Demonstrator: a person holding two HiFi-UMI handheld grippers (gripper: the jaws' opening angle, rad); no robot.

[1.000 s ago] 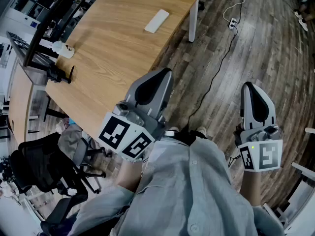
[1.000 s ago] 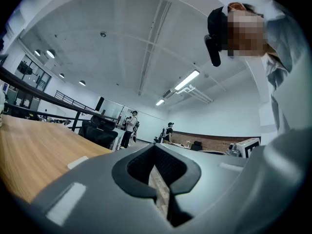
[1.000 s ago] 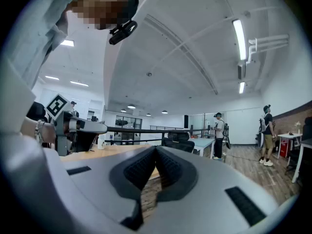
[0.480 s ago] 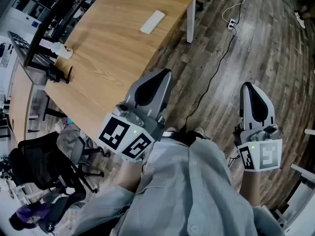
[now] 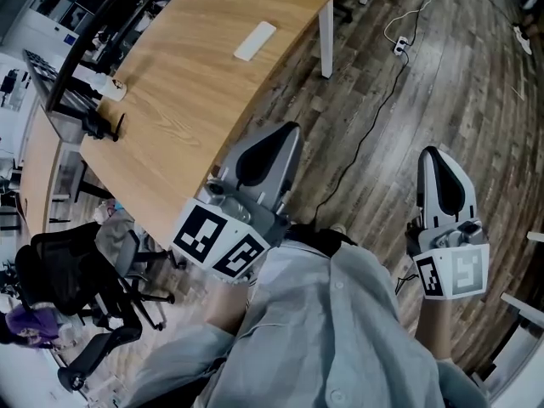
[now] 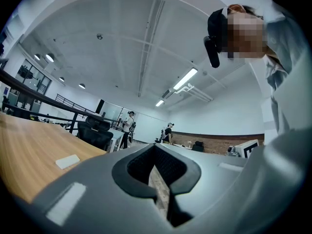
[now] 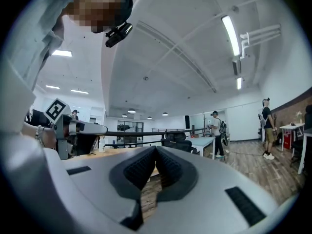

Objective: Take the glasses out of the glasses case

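Note:
A white, flat glasses case [image 5: 255,41] lies closed on the far part of the wooden table [image 5: 195,100]; no glasses show. In the left gripper view the case [image 6: 67,161] appears small at the left. My left gripper [image 5: 285,132] is held level over the floor just off the table's near edge, jaws shut with nothing between them [image 6: 155,148]. My right gripper [image 5: 433,154] is over the wooden floor further right, well clear of the table, also shut and empty [image 7: 156,149]. Both are far from the case.
A white bottle [image 5: 109,89] and a black clamp stand [image 5: 98,128] sit at the table's left edge. A black office chair [image 5: 64,283] stands lower left. A cable with a power strip [image 5: 398,41] runs across the floor. Several people stand far off [image 7: 266,128].
Both grippers have slid a little lower in the head view, still shut. The table and case have shifted left in the picture. A person's head has come in at the bottom left.

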